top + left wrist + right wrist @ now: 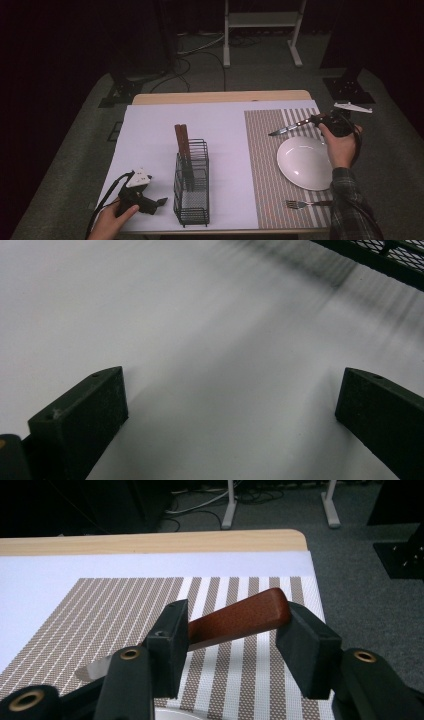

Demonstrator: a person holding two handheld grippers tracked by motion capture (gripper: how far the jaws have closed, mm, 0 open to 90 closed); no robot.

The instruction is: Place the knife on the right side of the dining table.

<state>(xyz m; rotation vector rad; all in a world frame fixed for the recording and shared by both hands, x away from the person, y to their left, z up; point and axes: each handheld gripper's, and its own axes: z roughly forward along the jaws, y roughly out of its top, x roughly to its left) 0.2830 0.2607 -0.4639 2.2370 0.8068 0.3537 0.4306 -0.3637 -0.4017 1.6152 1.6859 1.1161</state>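
At the right of the high view the right hand (341,146) reaches forward past the white plate (304,163), wrist straight, its sleeve (353,207) rising from the lower right corner. The right gripper (316,119) points toward the upper left of the frame and carries the knife (291,127), whose blade slants down-left over the striped placemat (265,165), above the plate's far rim. In the right gripper view the knife's brown wooden handle (240,618) lies slantwise between the two black jaws; they stand partly apart, with the handle's end against the right pad and its middle by the left one, so whether they press on it I cannot tell. The blade end shows blurred at lower left, over the mat.

At the lower left of the high view the left hand (111,220) rests low near the desk's near edge, holding the left gripper (156,204) level, aimed right at the black wire caddy (192,187). In the left gripper view its jaws stand wide apart over the bare white sheet (200,340).

A fork (300,204) lies on the mat below the plate.
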